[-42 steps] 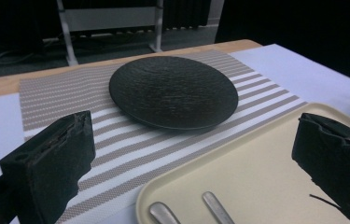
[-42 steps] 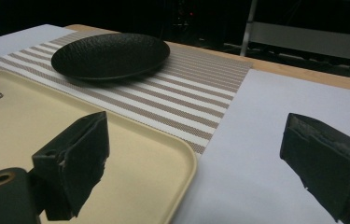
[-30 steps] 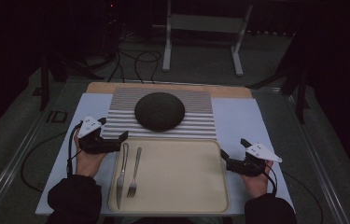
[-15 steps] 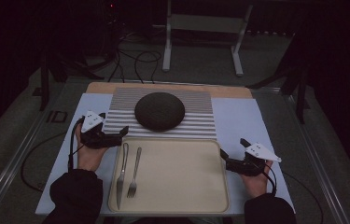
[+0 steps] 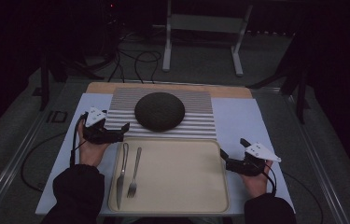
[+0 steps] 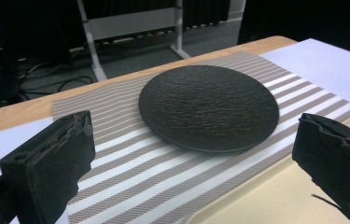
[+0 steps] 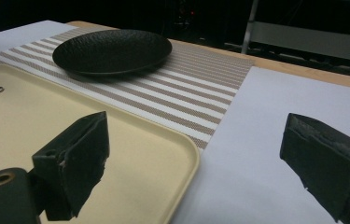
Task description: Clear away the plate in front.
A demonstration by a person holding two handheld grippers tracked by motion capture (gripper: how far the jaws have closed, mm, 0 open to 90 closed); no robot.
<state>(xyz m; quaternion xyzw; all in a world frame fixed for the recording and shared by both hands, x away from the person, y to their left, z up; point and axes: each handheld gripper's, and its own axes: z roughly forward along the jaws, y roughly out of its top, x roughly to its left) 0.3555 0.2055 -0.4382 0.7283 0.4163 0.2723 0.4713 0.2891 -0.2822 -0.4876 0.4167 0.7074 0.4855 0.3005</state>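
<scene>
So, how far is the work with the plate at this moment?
Done: nothing yet, judging by the scene. The dark plate lies on the striped mat, and the knife and fork lie on the beige tray. In hand: the left gripper is open at the mat's edge, pointing at the plate. Left: probably gripping and moving the plate. The right gripper is open, holding nothing.

The plate [image 5: 159, 111] is round, black and rough-textured, and it lies flat and empty on the striped mat [image 5: 196, 122] near the worktop's far edge, about midway between its left and right edges. It rests just beyond the tray's [image 5: 177, 177] far rim.
</scene>
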